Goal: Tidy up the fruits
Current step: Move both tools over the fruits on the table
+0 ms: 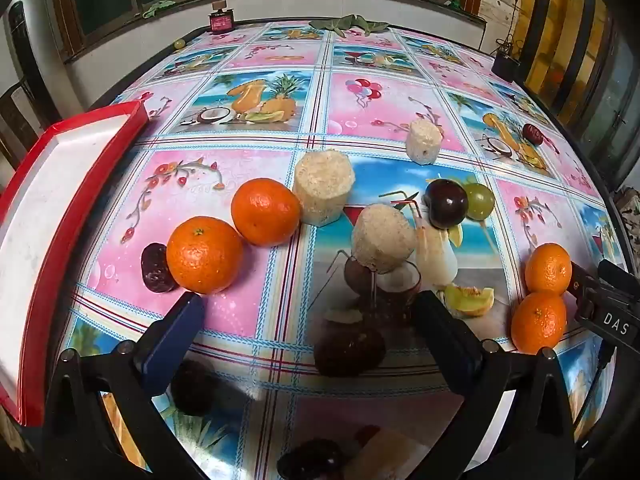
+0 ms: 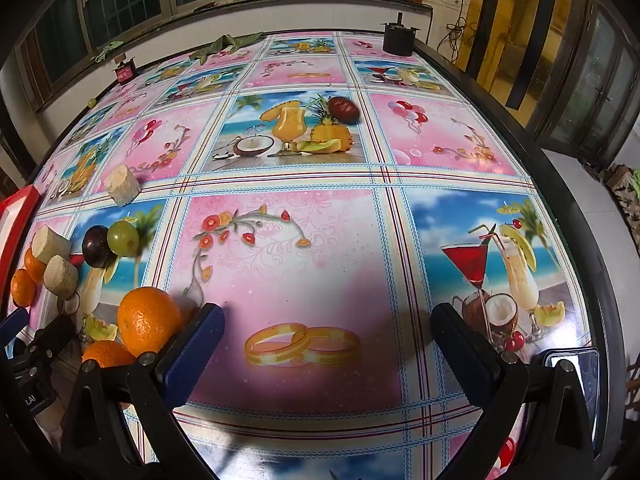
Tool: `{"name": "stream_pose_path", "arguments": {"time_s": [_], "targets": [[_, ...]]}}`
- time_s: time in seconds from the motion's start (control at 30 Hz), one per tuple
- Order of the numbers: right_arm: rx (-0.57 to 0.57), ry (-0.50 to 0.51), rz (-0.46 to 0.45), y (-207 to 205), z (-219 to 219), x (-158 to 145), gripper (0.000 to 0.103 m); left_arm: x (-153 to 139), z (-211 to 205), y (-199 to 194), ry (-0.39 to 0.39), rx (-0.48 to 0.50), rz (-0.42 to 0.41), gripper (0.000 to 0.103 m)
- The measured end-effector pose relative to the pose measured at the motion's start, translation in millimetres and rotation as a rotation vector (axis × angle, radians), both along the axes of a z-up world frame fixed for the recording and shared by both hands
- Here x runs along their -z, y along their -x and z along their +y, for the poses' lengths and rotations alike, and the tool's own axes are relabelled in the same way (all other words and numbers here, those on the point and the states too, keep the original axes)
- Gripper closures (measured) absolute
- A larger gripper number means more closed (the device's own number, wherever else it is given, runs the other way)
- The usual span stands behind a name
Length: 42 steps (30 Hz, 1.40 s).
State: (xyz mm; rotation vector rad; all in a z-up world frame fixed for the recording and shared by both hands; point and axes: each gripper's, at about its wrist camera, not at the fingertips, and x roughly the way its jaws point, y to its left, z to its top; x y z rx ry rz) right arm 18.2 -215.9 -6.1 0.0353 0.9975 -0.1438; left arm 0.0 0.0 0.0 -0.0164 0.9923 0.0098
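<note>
In the left wrist view, two oranges (image 1: 204, 254) (image 1: 265, 211) lie on the table ahead of my open, empty left gripper (image 1: 308, 316). Beside them lie a dark date (image 1: 157, 267), three pale cut chunks (image 1: 323, 187) (image 1: 382, 238) (image 1: 423, 141), a dark plum (image 1: 446, 204) and a green grape (image 1: 478, 201). Two more oranges (image 1: 548, 268) (image 1: 538, 322) lie at the right. In the right wrist view, my right gripper (image 2: 326, 336) is open and empty over bare cloth, those two oranges (image 2: 148, 320) just left of its left finger. A red date (image 2: 343, 109) lies farther off.
A red-rimmed white tray (image 1: 60, 208) stands at the table's left edge. The table carries a printed pink and blue cloth (image 2: 320, 240). A small red box (image 1: 221, 20) and a dark box (image 2: 397, 38) stand at the far edge. A phone (image 2: 572, 360) lies at the near right.
</note>
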Motion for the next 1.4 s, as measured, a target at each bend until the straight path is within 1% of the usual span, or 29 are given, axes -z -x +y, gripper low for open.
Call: {"name": "stream_pose_path", "arguments": {"time_s": [0.8,0.93,1.13,1.23,1.4], "targets": [[0.0,0.004,0.003,-0.3,-0.1,0.2,0.0,0.0,-0.1,0.1,0.0,0.0,-0.002,0.0],[0.001,0.004,0.003,-0.5,0.0,0.3,0.0,-0.2,0.7,-1.2,0.002,0.024,-0.002,0.0],[0.002,0.005,0.004,-0.9,0.5,0.4,0.0,-2.8,4.9,-0.6,0.028,0.018,0.004,0.0],[0.002,0.003,0.002,-1.7,0.0,0.0,0.0,-0.7,-0.2,-1.1,0.013,0.025,0.01,0.0],[-0.004,-0.001,-0.001,7.2,0.7,-5.4,0.0,-1.4,0.5,-2.2,0.017,0.032,0.012,0.0]]}}
